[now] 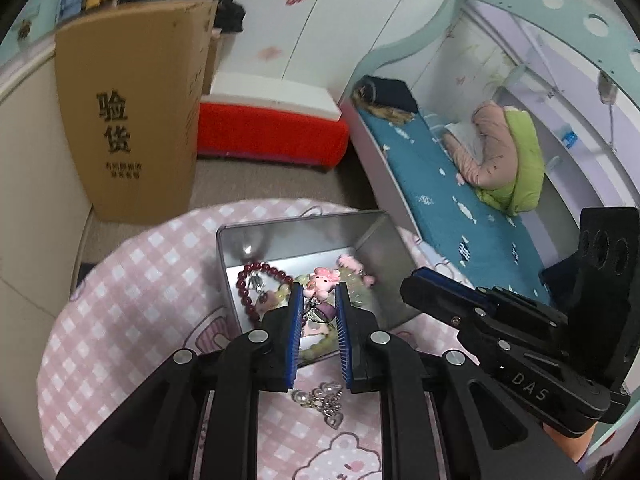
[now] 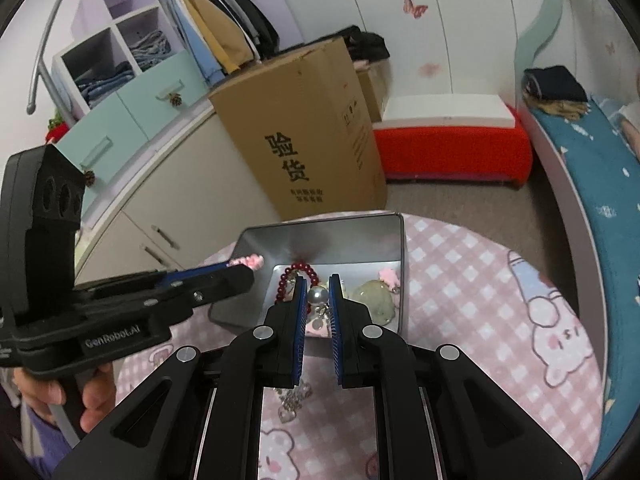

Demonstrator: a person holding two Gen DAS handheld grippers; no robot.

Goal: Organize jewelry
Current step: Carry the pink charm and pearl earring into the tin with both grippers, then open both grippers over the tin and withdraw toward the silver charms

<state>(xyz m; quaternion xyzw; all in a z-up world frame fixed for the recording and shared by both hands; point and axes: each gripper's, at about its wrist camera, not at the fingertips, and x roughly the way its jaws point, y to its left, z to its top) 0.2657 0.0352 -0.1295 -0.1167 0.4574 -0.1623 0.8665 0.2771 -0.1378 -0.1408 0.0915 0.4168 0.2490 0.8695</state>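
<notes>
Left wrist view: left gripper (image 1: pixel 318 294) pinches the pink charm (image 1: pixel 321 280) over the tin (image 1: pixel 386 248) — right gripper (image 2: pixel 319 294) clamps a pearl piece (image 2: pixel 318 295). Next, I judge: release both inside.

Black gripper (image 1: pixel 318 292), blue ribbed pads (image 1: pixel 294 332)

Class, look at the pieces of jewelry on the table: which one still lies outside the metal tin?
The pearl and silver heart charm chain. It lies on the pink checked tablecloth in front of the tin, while the dark red bead bracelet lies inside.
</notes>
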